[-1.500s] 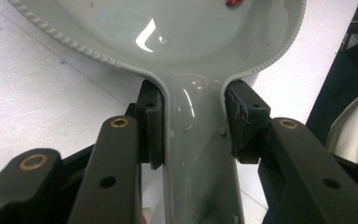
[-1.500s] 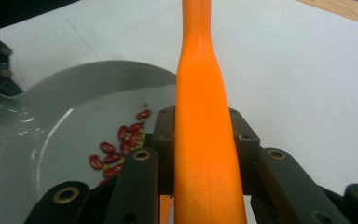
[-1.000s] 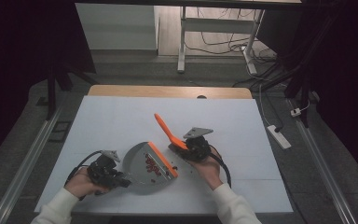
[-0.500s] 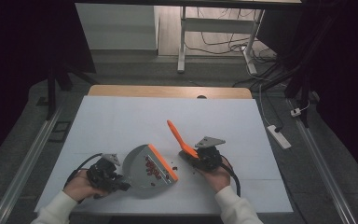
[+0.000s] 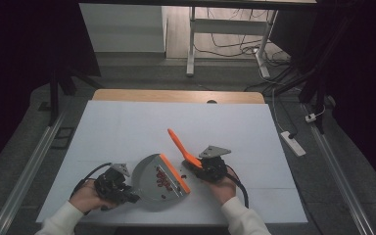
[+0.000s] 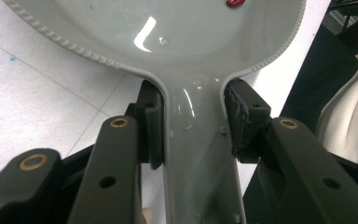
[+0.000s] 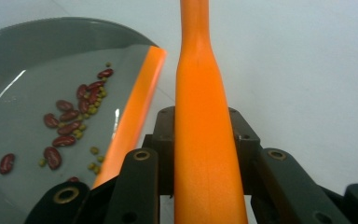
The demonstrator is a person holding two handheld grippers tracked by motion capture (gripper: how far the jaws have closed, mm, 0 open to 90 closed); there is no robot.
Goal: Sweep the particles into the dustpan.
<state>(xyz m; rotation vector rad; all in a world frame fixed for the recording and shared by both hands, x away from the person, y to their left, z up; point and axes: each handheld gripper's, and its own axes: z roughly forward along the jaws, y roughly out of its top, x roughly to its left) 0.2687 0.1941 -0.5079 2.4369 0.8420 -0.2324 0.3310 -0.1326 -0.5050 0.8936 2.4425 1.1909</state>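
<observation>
Grey plastic fills the space ahead of the left gripper (image 5: 127, 194): it is a dustpan (image 5: 152, 182), and the jaws are closed tight on its narrow handle (image 6: 200, 154), one pad pressed to each side. The pan's bowl spreads out just beyond the jaws, lying on the white table (image 5: 127, 132), with an orange lip (image 5: 175, 173) along its far edge. Red beans (image 7: 70, 126) and small green ones (image 7: 93, 151) lie scattered inside it. The right gripper (image 5: 196, 166) is clamped on the orange handle of a brush (image 5: 179, 145), which runs straight out from between its jaws, just beside the dustpan's lip.
</observation>
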